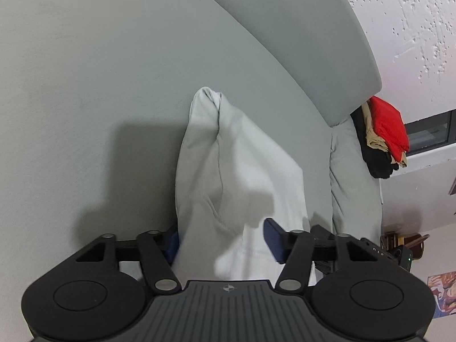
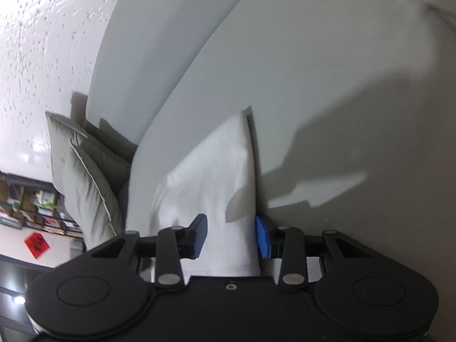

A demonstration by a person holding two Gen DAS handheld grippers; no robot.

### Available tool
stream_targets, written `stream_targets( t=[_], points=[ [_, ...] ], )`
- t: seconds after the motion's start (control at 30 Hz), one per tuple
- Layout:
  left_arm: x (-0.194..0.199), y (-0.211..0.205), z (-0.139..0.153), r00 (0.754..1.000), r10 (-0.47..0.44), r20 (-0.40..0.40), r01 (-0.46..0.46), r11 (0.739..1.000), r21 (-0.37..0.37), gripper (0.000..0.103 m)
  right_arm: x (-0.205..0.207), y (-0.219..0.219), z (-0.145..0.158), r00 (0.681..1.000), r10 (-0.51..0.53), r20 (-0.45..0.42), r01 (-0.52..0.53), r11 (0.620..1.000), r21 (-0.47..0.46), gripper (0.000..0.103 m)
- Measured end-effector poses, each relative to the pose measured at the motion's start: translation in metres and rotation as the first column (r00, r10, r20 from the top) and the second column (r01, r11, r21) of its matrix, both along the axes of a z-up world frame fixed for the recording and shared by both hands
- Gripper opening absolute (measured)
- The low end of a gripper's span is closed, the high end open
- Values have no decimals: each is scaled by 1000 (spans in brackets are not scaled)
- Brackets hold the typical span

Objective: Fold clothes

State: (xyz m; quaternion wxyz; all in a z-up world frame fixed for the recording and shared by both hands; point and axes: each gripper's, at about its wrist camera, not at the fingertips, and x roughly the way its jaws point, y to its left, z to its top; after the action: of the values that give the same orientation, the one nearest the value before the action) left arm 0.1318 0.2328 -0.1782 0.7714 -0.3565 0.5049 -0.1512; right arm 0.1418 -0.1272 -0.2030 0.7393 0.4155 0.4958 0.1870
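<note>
In the left wrist view the left gripper [image 1: 223, 240] has its blue pads [image 1: 274, 239] set apart with a white garment [image 1: 233, 171] running between them; whether they press the cloth I cannot tell; in the right wrist view the right gripper [image 2: 232, 236] likewise straddles the white garment [image 2: 211, 188], its pads [image 2: 262, 235] at either side of the cloth, grip unclear; the garment stretches away over the grey-green bed [image 1: 85, 85] towards the headboard [image 1: 299, 28]; further off, grey pillows [image 2: 85, 171] lie at the bed's head corner; red and black clothes [image 1: 384, 136] hang past the headboard's end.
</note>
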Motion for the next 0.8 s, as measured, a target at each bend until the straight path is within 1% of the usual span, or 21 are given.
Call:
stream_targets(
  t=[0.07,0.17,0.23,0.27,0.3,0.33,0.37,0.4,0.43,0.5,0.57,0.6,0.67,0.73,0.8],
  points=[
    [8,1,-6,1000,10,-7,-10,1000,-24,46,9,1,-6,1000,-11,3,11,999,32,35],
    [20,3,-15,999,43,-26,-46,995,-91,47,19,2,-16,999,-43,12,42,997,69,31],
    [25,-1,-18,998,55,-31,-58,993,-100,45,24,2,-21,997,-67,27,64,995,73,21],
    [26,-6,-15,998,50,-25,-52,996,-78,34,26,2,-24,997,-78,31,75,995,67,17],
    [27,-12,-13,999,42,-17,-43,998,-51,23,27,3,-26,996,-84,30,82,995,55,7],
    [26,-20,-8,1000,26,-2,-26,1000,5,16,28,4,-28,996,-85,28,84,996,35,3],
    [25,-28,-2,1000,8,12,-9,998,70,11,27,6,-25,996,-78,40,77,997,18,3],
    [22,-37,6,999,-7,38,2,991,135,10,26,8,-22,996,-70,52,70,998,1,4],
    [18,-47,16,998,-21,66,8,980,196,9,25,12,-15,995,-53,78,56,998,-37,4],
    [4,-69,38,989,-61,132,13,942,337,8,17,19,3,989,-21,144,41,990,-136,4],
    [-17,-91,62,972,-101,213,-8,889,457,8,4,21,25,978,-12,208,45,987,-157,4],
    [-30,-100,74,960,-114,257,-30,867,497,7,-2,23,37,971,-6,240,48,985,-167,4],
    [-57,-118,99,928,-131,349,-89,832,547,7,-17,22,61,953,2,302,55,982,-179,4],
    [-84,-134,126,887,-144,438,-148,811,566,7,-38,15,89,931,1,364,67,982,-175,4],
    [-108,-150,152,841,-154,519,-194,808,556,7,-61,4,118,900,0,435,86,980,-178,4]
  ],
)
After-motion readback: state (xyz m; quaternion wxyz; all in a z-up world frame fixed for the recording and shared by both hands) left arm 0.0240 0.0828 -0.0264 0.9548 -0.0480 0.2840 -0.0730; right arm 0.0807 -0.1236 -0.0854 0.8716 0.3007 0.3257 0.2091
